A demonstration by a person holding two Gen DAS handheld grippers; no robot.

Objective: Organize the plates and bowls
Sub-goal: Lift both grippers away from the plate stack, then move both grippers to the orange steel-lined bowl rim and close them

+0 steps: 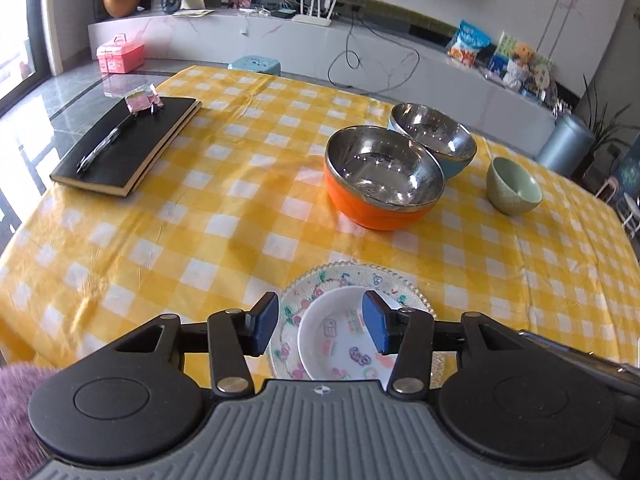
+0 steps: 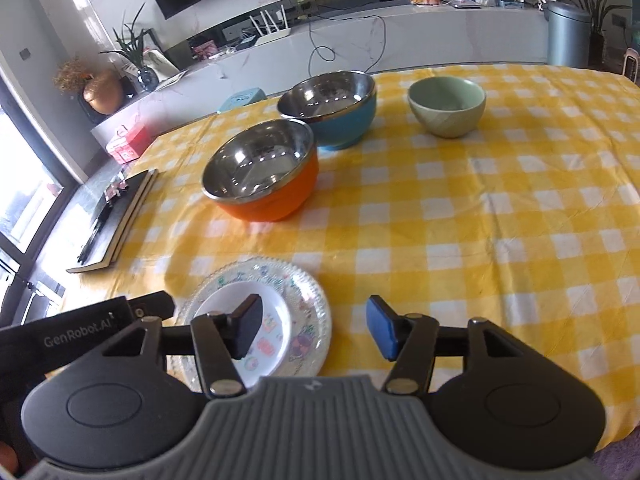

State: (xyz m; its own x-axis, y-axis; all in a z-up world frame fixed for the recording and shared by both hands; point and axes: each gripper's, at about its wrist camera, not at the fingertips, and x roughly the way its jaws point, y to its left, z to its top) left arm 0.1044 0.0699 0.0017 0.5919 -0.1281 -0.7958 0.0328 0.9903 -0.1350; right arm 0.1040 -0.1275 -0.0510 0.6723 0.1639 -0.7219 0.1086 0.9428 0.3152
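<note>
A small white plate point(image 1: 340, 340) lies on a clear patterned glass plate point(image 1: 320, 284) near the table's front edge. My left gripper point(image 1: 322, 324) is open just above them, holding nothing. Beyond stand an orange steel-lined bowl point(image 1: 380, 178), a blue steel-lined bowl point(image 1: 434, 136) and a small green bowl point(image 1: 514, 186). In the right wrist view my right gripper point(image 2: 316, 328) is open and empty, just right of the stacked plates point(image 2: 304, 308). The orange bowl point(image 2: 264, 172), blue bowl point(image 2: 332, 108) and green bowl point(image 2: 446, 106) stand ahead of it.
A black notebook point(image 1: 124, 148) with a pen and a pink clip lies at the table's left side. The yellow checked tablecloth point(image 1: 200, 220) covers the table. The left gripper's body point(image 2: 60, 332) shows at the left in the right wrist view.
</note>
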